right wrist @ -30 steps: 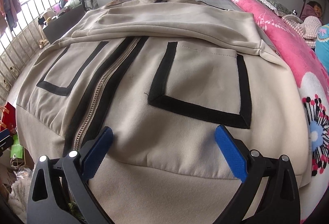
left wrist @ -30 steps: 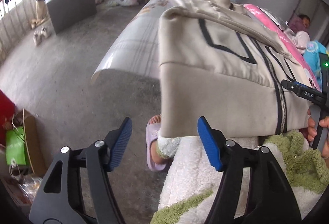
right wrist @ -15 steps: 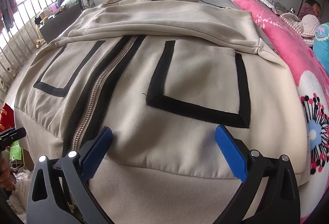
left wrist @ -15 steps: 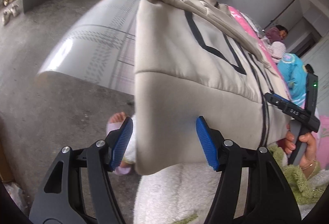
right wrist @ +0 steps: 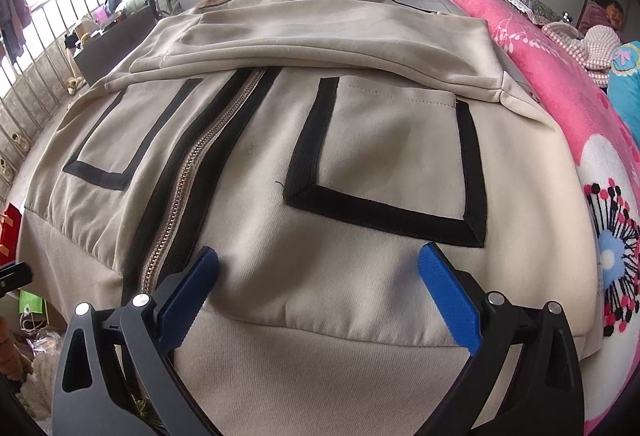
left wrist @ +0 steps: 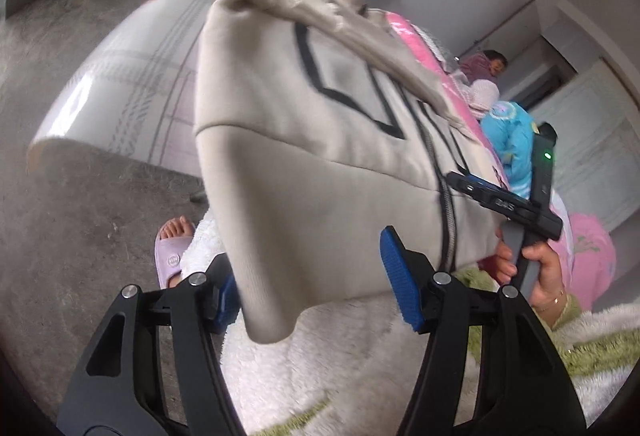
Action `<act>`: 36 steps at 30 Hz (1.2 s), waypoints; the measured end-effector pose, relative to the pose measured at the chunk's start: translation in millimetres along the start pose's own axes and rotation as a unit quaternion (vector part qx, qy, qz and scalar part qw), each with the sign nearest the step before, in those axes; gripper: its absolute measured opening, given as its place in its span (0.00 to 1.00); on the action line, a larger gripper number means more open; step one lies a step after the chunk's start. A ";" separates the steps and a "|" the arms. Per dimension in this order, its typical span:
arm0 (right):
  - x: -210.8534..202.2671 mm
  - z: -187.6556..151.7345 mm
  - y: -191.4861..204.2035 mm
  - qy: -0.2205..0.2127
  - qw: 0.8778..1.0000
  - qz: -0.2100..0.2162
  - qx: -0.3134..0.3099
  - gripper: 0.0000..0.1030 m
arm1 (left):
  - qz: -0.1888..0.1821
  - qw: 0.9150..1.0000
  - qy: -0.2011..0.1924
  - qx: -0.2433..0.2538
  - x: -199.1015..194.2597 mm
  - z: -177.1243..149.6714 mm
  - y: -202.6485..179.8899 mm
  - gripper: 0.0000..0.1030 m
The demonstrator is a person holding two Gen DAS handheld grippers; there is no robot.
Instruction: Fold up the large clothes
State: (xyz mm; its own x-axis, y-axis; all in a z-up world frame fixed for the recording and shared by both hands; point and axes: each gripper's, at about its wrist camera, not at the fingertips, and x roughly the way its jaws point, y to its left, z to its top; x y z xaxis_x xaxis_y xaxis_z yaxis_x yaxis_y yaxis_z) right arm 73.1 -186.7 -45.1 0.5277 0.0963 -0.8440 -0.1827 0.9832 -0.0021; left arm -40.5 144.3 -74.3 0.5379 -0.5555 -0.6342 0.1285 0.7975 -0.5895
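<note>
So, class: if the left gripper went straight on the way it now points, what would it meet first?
The left gripper would meet the hem corner of the beige jacket, which hangs off the bed edge and already sits between the open jaws. Depth is unclear, so contact may be immediate.

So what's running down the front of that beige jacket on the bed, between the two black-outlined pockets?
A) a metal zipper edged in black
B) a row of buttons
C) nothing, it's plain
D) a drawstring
A: in the right wrist view a metal zipper with black bands on both sides runs down the middle of the beige jacket, between its two black-trimmed pockets.
</note>
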 end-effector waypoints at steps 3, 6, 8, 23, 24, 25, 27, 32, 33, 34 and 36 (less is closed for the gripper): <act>-0.3 -0.6 -0.1 -0.001 1.000 0.001 -0.001 0.94 | -0.005 1.000 -0.012 0.011 -10.1 2.2 -14.3 0.57; -1.1 -1.4 0.1 -0.003 1.000 0.003 -0.002 0.94 | 0.002 1.000 -0.014 0.001 -11.2 6.9 -19.9 0.57; -1.7 -2.6 -0.5 -0.005 1.000 0.006 -0.003 0.94 | 0.015 1.000 -0.010 -0.005 -9.1 8.8 -21.0 0.57; -5.9 -9.1 -6.2 -0.030 0.999 0.029 -0.009 0.94 | 0.053 0.998 -0.036 -0.007 -25.0 16.4 -34.9 0.52; -6.0 -9.2 -6.5 -0.030 0.999 0.031 -0.011 0.94 | 0.053 0.998 -0.037 -0.009 -25.2 18.3 -35.5 0.52; -5.9 -8.7 -6.7 -0.029 0.999 0.033 -0.013 0.94 | 0.054 0.998 -0.039 -0.009 -24.2 20.0 -36.0 0.52; -5.5 -7.3 -6.4 -0.026 0.999 0.035 -0.017 0.94 | 0.058 0.997 -0.042 -0.009 -21.7 23.6 -36.7 0.52; -5.7 -8.0 -7.3 -0.031 0.999 0.037 -0.018 0.94 | 0.062 0.997 -0.036 -0.022 -11.0 30.3 -32.0 0.51; -5.8 -8.1 -7.1 -0.032 0.999 0.037 -0.018 0.94 | 0.064 0.997 -0.034 -0.022 -9.6 31.5 -31.5 0.49; -5.8 -8.3 -6.8 -0.032 0.999 0.036 -0.018 0.94 | 0.067 0.997 -0.033 -0.020 -8.7 31.6 -32.0 0.46; -5.4 -7.4 -6.3 -0.029 0.999 0.034 -0.017 0.94 | 0.079 0.996 -0.029 -0.019 -7.8 32.9 -31.3 0.39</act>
State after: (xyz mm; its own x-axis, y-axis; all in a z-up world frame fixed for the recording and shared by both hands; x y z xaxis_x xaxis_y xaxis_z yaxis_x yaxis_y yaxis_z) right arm 65.2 -194.5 -44.5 0.5602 0.1733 -0.8100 -0.2476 0.9682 0.0359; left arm -21.3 131.5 -34.4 0.5968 -0.4085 -0.6906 0.0069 0.8633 -0.5047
